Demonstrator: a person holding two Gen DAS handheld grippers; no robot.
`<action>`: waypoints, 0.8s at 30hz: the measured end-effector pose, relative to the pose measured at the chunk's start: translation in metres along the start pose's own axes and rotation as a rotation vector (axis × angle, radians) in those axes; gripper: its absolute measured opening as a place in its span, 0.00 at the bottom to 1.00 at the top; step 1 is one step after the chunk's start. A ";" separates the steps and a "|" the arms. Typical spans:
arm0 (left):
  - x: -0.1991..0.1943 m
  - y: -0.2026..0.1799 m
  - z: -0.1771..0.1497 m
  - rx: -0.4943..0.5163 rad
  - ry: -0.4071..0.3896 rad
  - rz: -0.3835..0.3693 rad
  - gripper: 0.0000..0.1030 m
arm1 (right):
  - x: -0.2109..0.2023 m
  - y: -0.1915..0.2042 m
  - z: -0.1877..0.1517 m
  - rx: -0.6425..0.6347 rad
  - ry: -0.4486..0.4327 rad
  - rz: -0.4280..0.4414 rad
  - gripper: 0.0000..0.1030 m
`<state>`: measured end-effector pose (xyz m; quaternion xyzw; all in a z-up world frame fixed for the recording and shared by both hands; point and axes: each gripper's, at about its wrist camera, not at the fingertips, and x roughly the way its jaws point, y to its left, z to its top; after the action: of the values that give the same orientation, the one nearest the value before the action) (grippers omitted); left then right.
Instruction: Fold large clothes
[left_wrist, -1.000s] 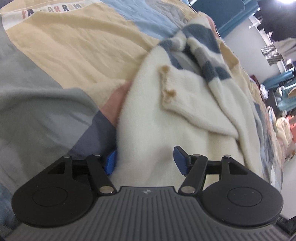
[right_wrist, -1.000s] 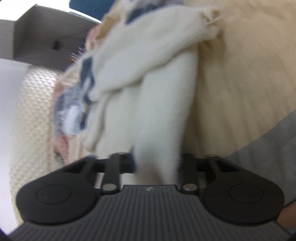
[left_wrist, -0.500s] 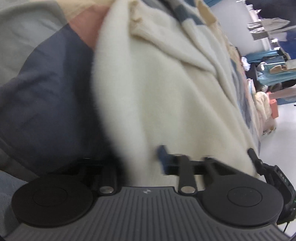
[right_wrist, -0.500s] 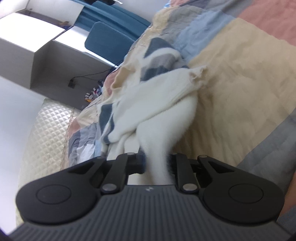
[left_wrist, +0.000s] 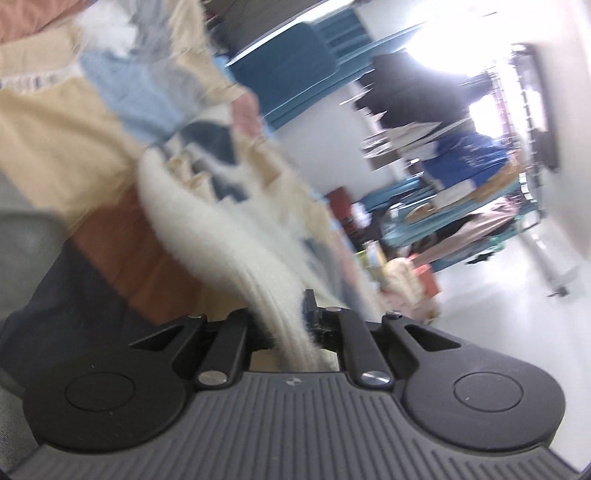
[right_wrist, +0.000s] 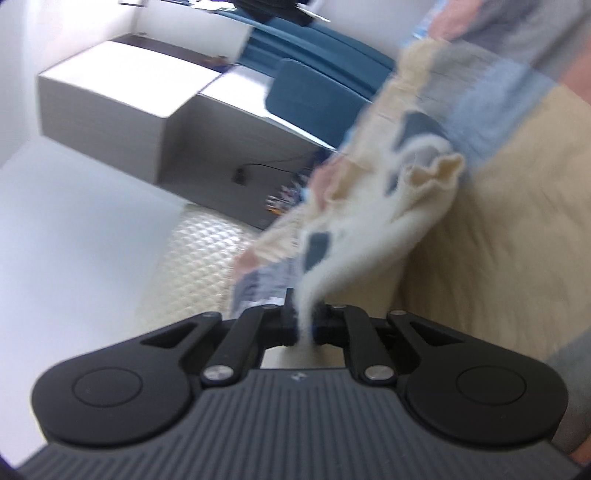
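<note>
A cream knit sweater (left_wrist: 221, 236) with blue and grey stripes lies bunched on a patchwork bedspread (left_wrist: 51, 147). My left gripper (left_wrist: 286, 325) is shut on a thick fold of its cream edge, which stretches up from the bed into the jaws. In the right wrist view my right gripper (right_wrist: 304, 325) is shut on a thin strip of the same sweater (right_wrist: 388, 221), pulled taut; a cuff end sticks up beyond. Both views are blurred by motion.
The bedspread (right_wrist: 517, 240) has beige, blue, pink and grey patches. A quilted headboard (right_wrist: 199, 258) and a white cabinet (right_wrist: 122, 110) stand left of the right gripper. A blue chair (left_wrist: 288, 74) and cluttered racks (left_wrist: 461, 177) lie beyond the bed's edge.
Both grippers have closed tighter on the sweater and lifted, tilting up toward the room. The cloth now hangs stretched between the bed and the jaws.
</note>
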<state>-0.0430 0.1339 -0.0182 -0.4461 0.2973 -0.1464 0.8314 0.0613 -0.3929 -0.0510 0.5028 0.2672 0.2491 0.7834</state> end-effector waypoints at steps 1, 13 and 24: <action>-0.008 -0.007 0.001 0.011 -0.011 -0.019 0.08 | -0.004 0.004 0.001 -0.005 -0.003 0.018 0.08; -0.123 -0.079 -0.045 0.196 -0.086 -0.166 0.08 | -0.087 0.054 -0.013 -0.069 -0.045 0.176 0.09; -0.063 -0.095 -0.023 0.345 -0.222 -0.017 0.09 | -0.039 0.062 0.021 -0.114 -0.111 -0.046 0.09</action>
<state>-0.1051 0.0977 0.0737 -0.3127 0.1707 -0.1520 0.9219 0.0391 -0.4095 0.0198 0.4641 0.2203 0.2176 0.8299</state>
